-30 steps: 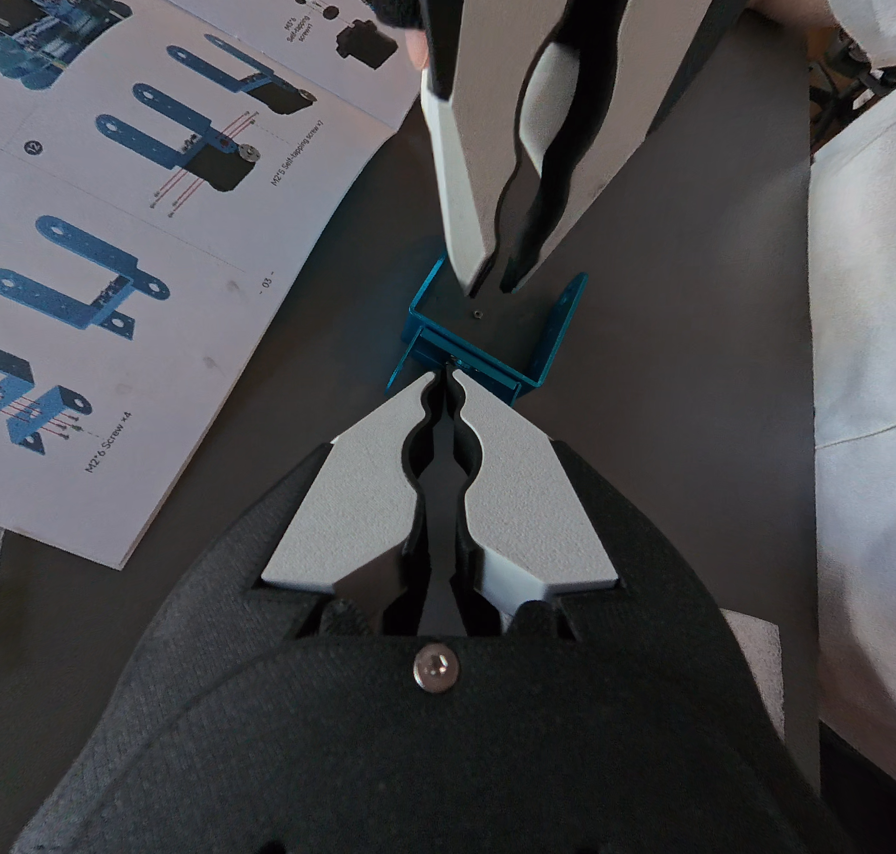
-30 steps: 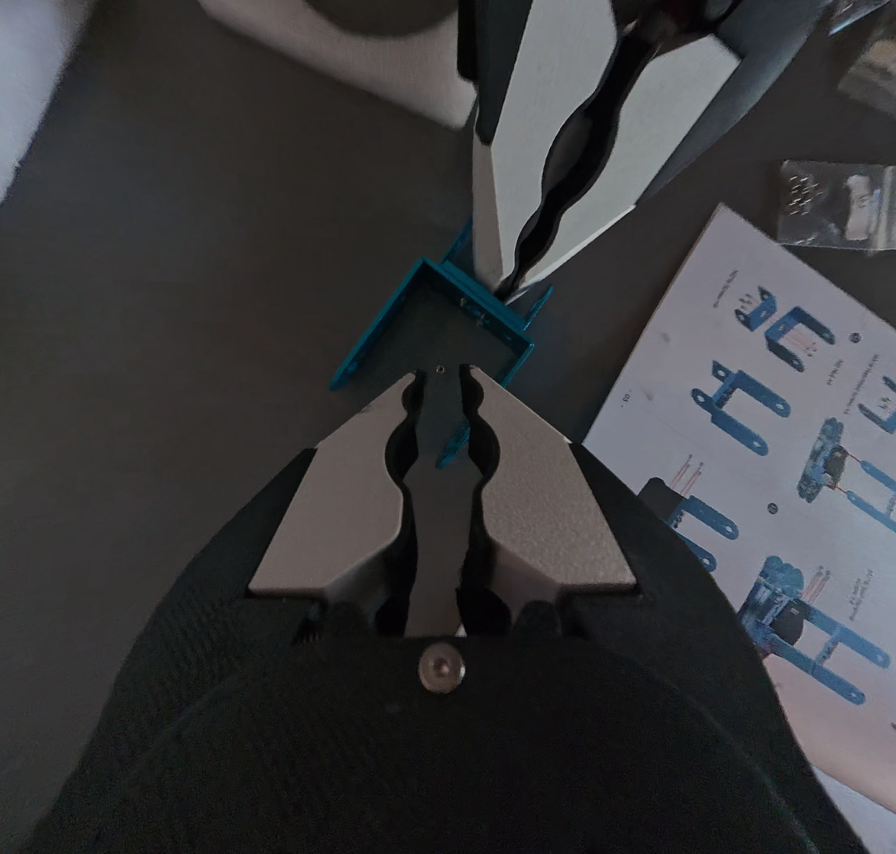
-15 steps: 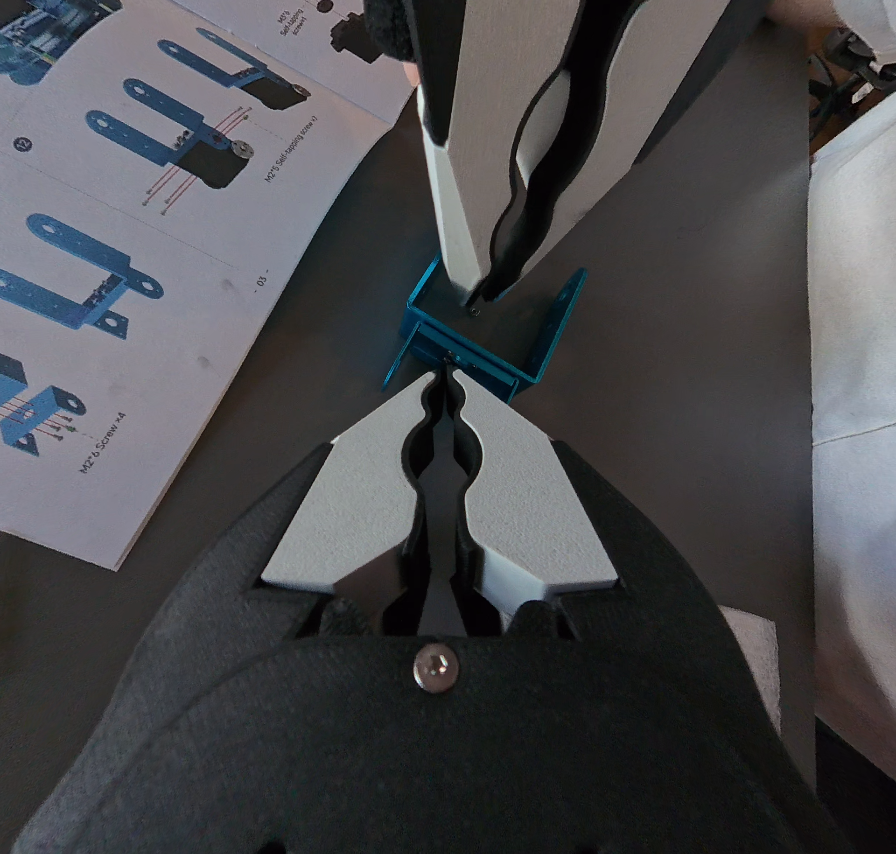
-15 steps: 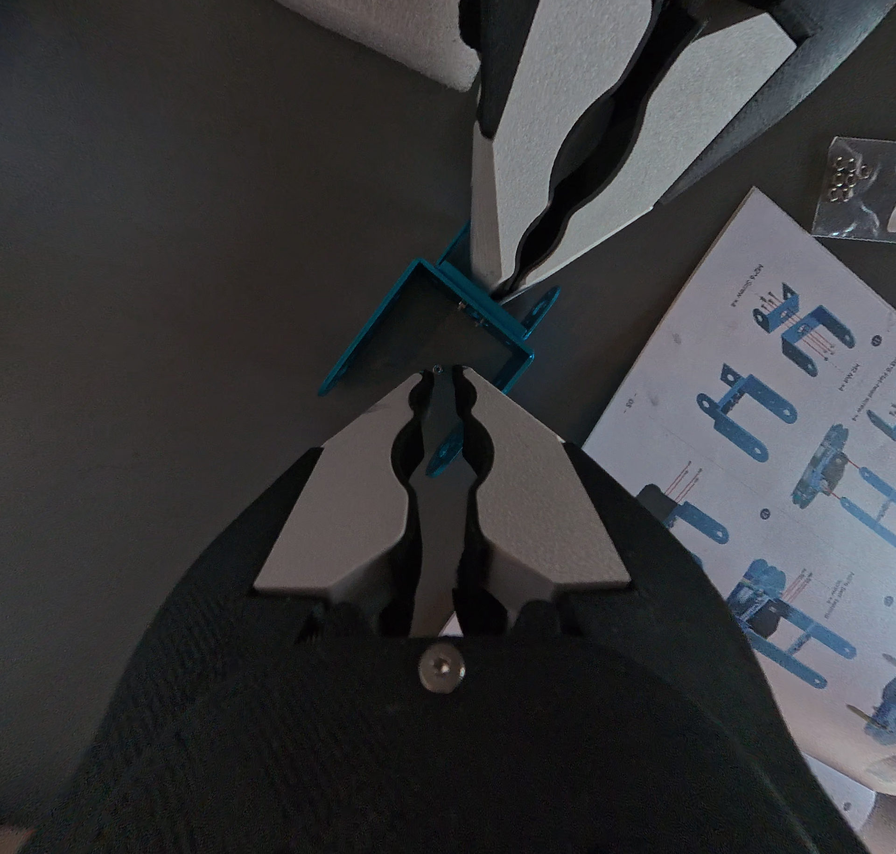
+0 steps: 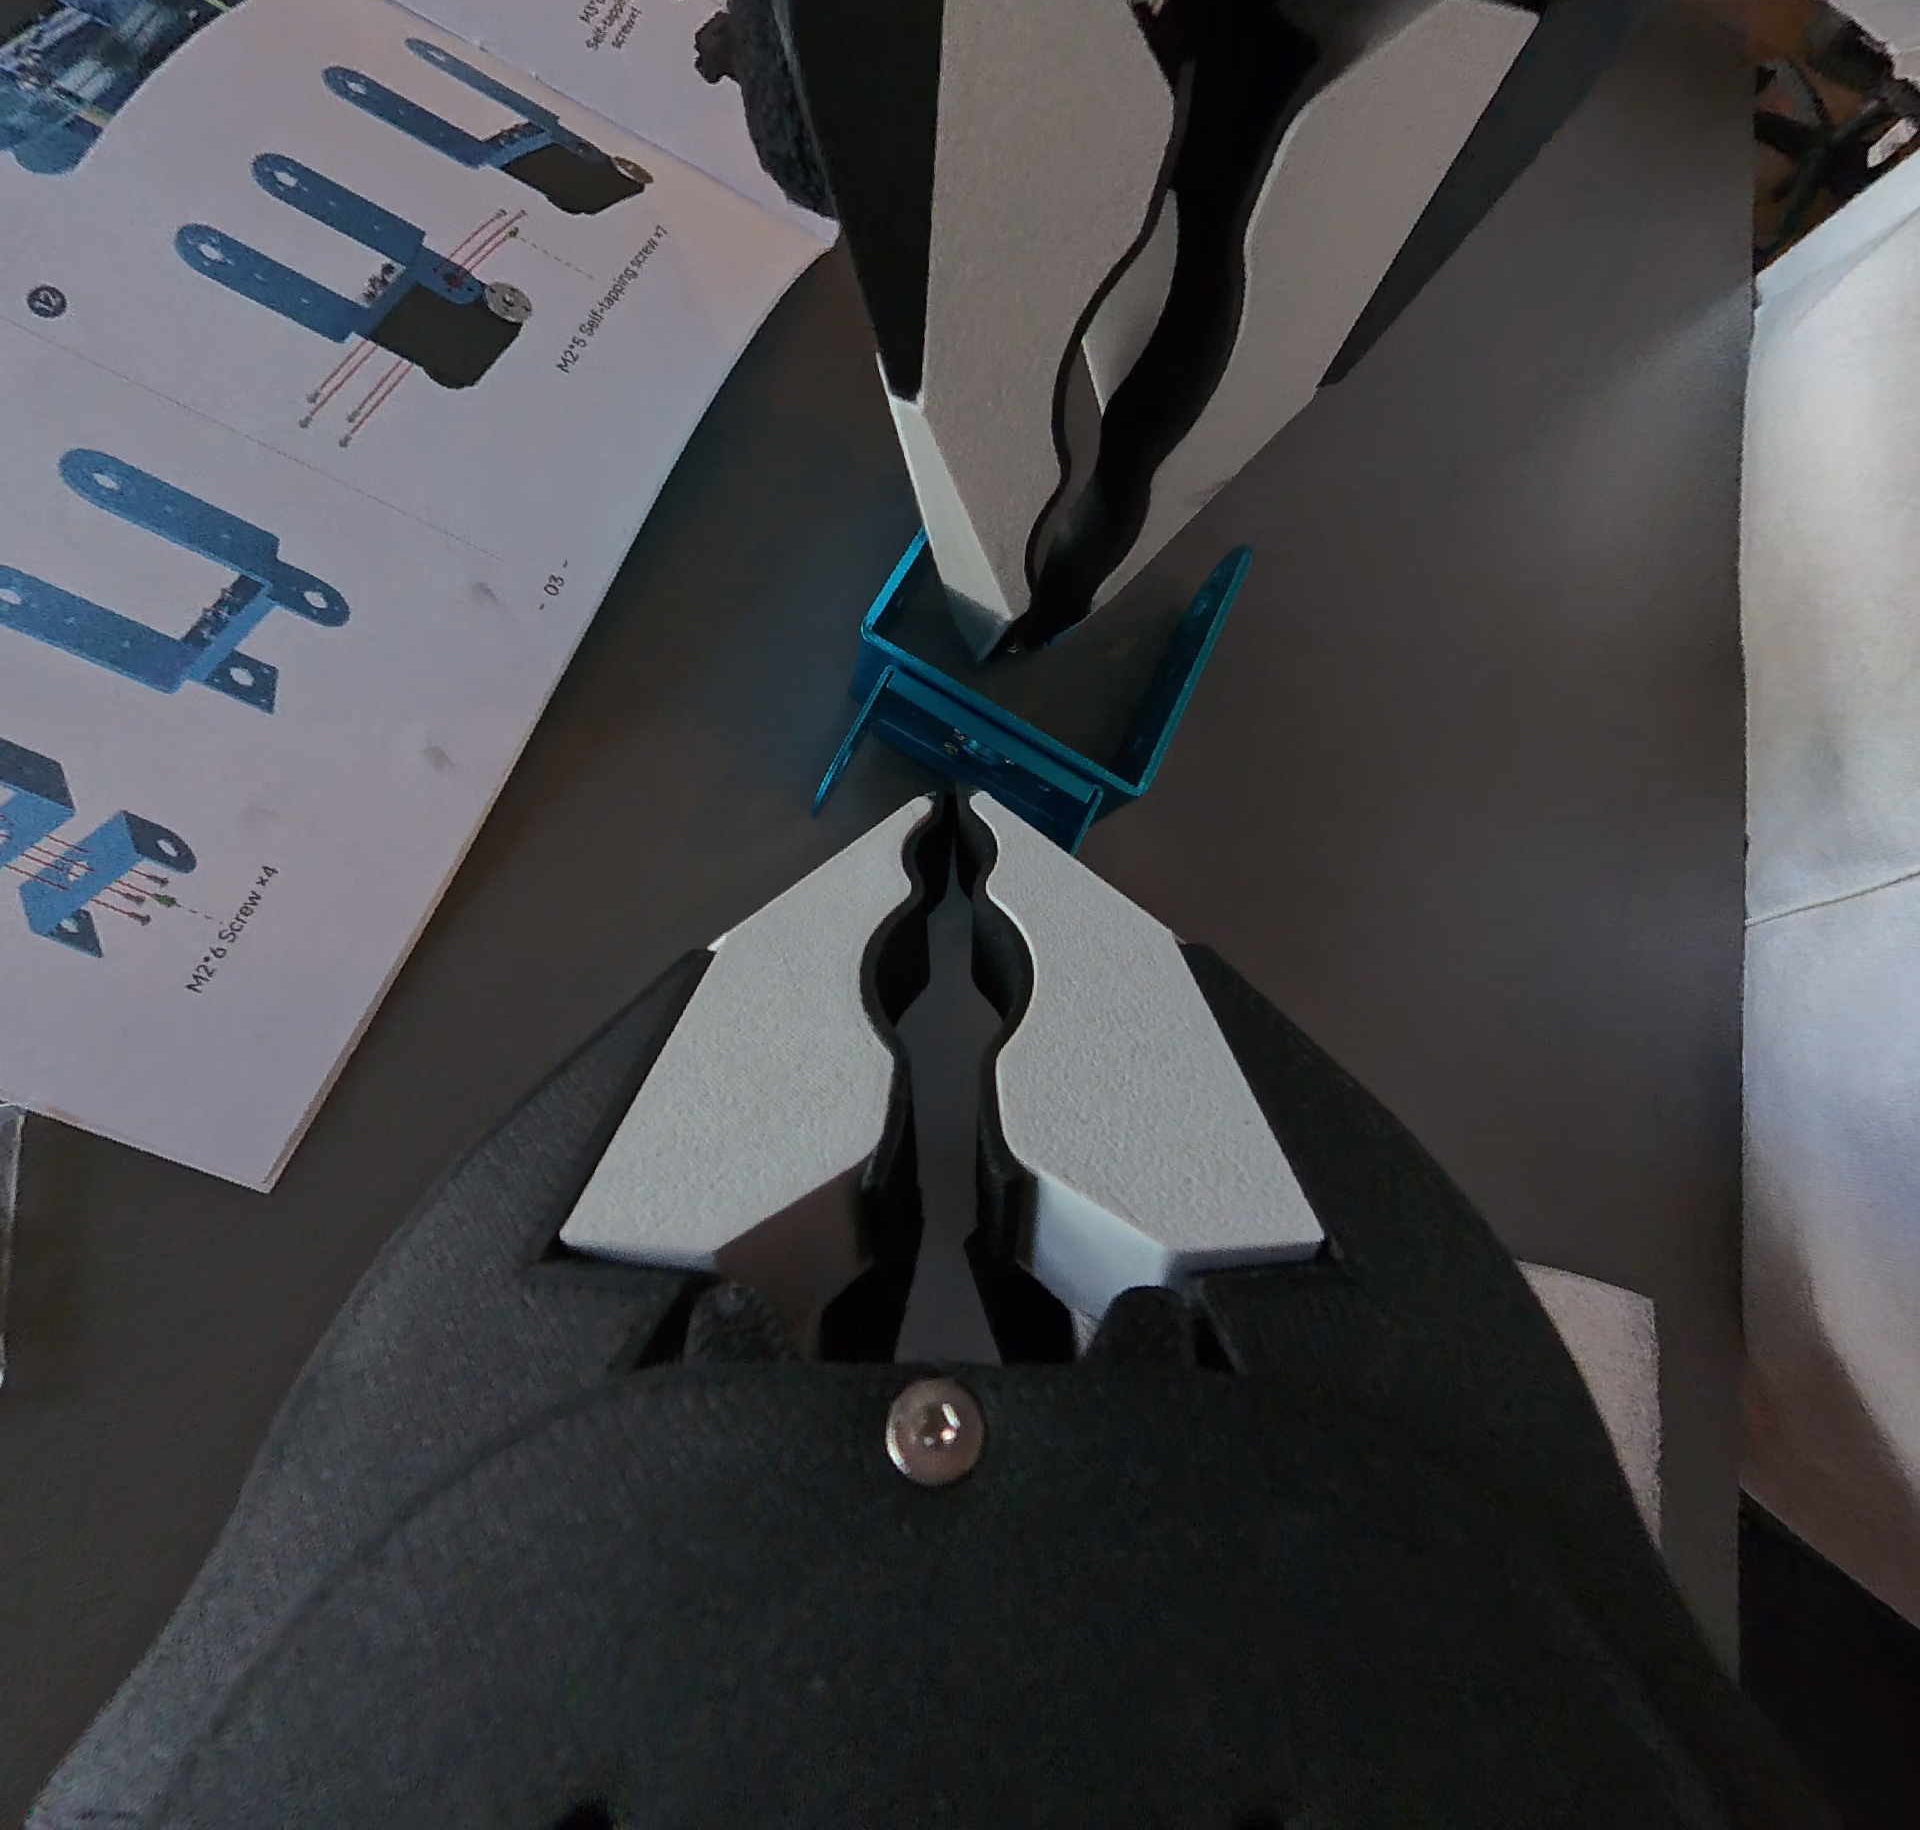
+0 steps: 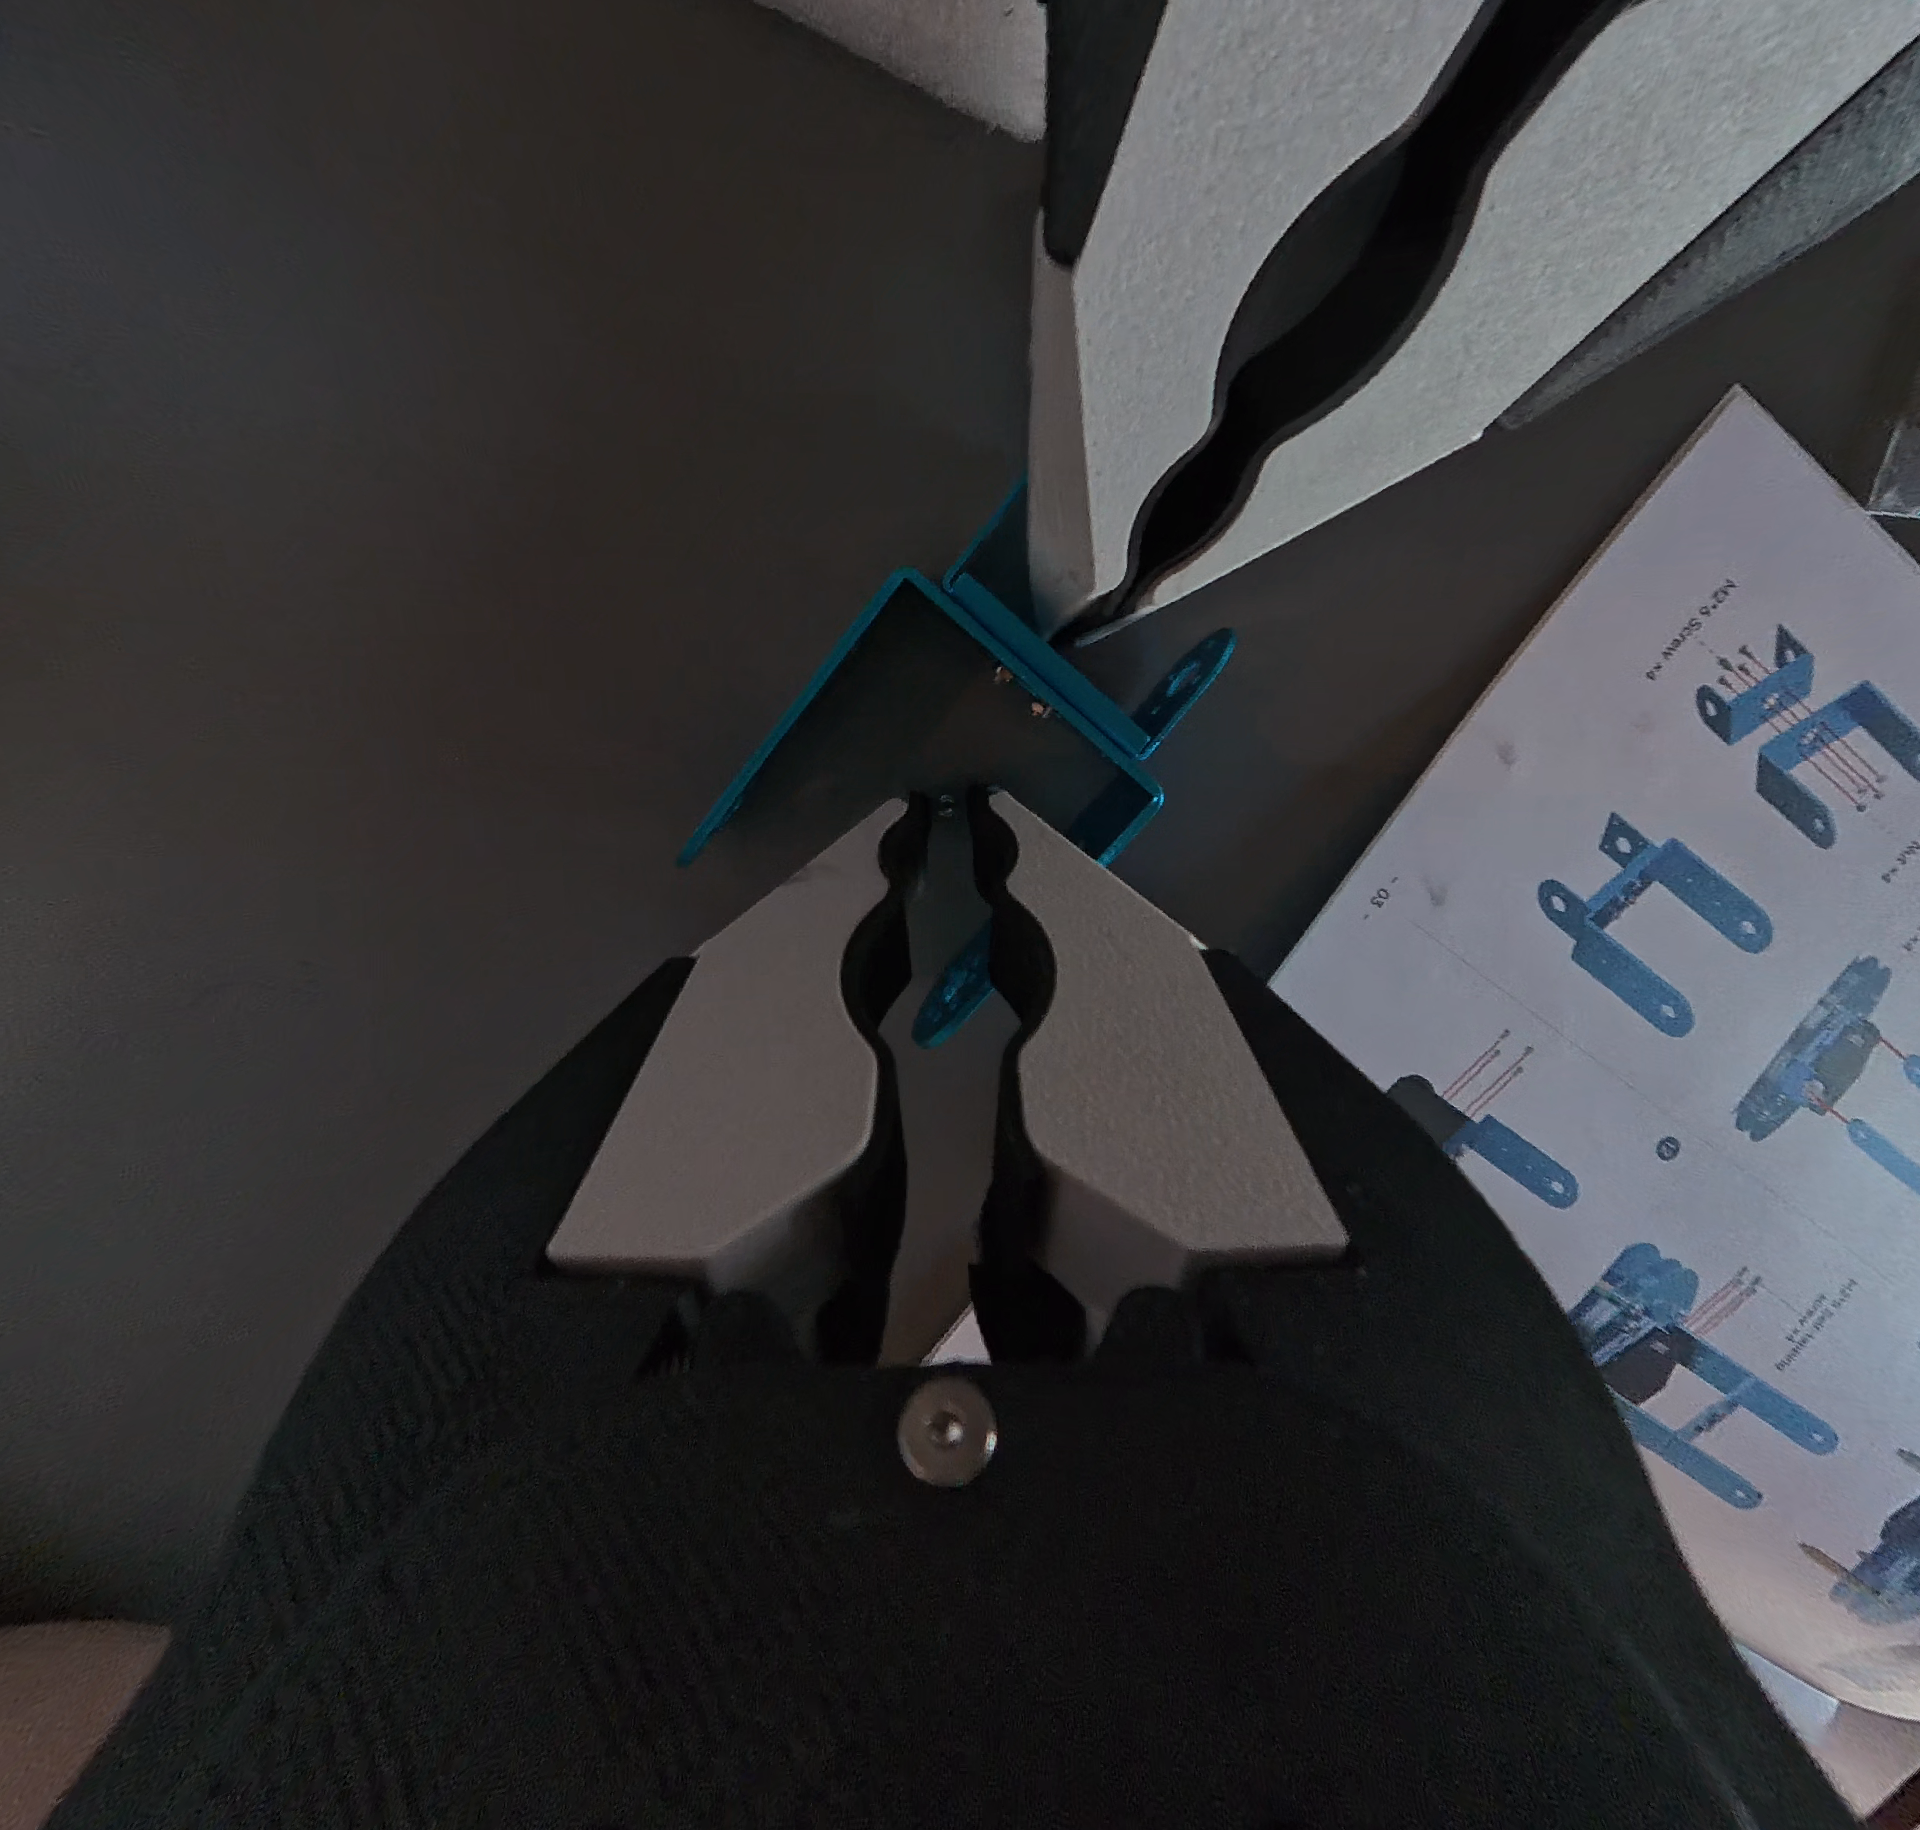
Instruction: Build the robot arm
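The right gripper [image 6: 943,819] has narrowed its fingers round the small screw [image 6: 943,805] inside the blue bracket [image 5: 1184,679]; whether it pinches the screw I cannot tell. The left gripper [image 5: 951,801], nearly clenched, stays at the bracket's near wall, its grasp unclear.

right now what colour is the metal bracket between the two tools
Blue-teal metal bracket, clearest in the left wrist view.

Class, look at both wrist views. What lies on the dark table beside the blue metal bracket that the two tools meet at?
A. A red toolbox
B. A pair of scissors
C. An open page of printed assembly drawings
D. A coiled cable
C: a white instruction page with blue part drawings lies flat on the table, to one side of the blue bracket where the left tool and right tool meet.
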The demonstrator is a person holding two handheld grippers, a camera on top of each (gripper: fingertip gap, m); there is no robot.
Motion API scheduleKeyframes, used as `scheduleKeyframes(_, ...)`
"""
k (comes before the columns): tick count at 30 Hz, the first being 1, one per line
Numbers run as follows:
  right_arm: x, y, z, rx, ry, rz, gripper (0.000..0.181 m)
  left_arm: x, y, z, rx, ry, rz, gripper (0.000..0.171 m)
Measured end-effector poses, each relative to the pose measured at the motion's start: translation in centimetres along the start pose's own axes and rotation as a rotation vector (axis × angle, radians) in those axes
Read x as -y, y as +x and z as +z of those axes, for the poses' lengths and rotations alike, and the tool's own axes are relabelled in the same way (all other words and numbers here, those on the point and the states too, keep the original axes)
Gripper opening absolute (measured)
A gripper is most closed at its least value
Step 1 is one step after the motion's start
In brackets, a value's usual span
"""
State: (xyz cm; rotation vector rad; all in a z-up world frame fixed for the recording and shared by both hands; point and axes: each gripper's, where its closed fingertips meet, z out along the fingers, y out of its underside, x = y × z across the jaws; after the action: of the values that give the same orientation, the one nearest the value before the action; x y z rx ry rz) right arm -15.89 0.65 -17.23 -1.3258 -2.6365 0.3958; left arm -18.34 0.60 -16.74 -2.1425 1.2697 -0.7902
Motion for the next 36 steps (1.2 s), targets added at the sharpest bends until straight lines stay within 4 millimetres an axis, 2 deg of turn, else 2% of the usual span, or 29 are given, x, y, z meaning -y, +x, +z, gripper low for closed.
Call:
scheduleKeyframes(7, -0.1, -0.1, 0.0, 0.039, 0.016, 0.053, 0.004, 0.1, 0.0, -0.2, 0.001, 0.004, -0.001, 0.000)
scheduleKeyframes(11, 0.0, -0.1, 0.0, 0.012, 0.020, 0.025, 0.002, 0.0, -0.2, -0.2, 0.006, 0.004, -0.015, 0.000)
scheduleKeyframes(15, 0.0, 0.0, -0.6, -0.080, 0.078, 0.000, 0.002, 0.4, -0.6, -0.2, 0.010, 0.038, -0.048, 0.000)
scheduleKeyframes(21, 1.8, 0.3, -2.9, -0.298, 0.362, -0.053, 0.002, 0.7, -0.8, 0.0, -0.009, 0.068, -0.094, 0.000)
scheduleKeyframes(27, 2.4, 0.4, -2.9, -0.503, 0.541, -0.111, 0.002, 0.7, -0.6, 0.1, -0.040, 0.077, -0.108, 0.000)
scheduleKeyframes(31, 2.0, 0.8, -2.0, -0.570, 0.493, -0.165, 0.001, 0.8, -0.6, 0.2, -0.043, 0.080, -0.117, 0.000)
scheduleKeyframes(36, 1.8, 1.1, -1.9, -0.597, 0.504, -0.169, 0.001, 1.1, -0.6, 0.0, -0.051, 0.098, -0.126, 0.000)
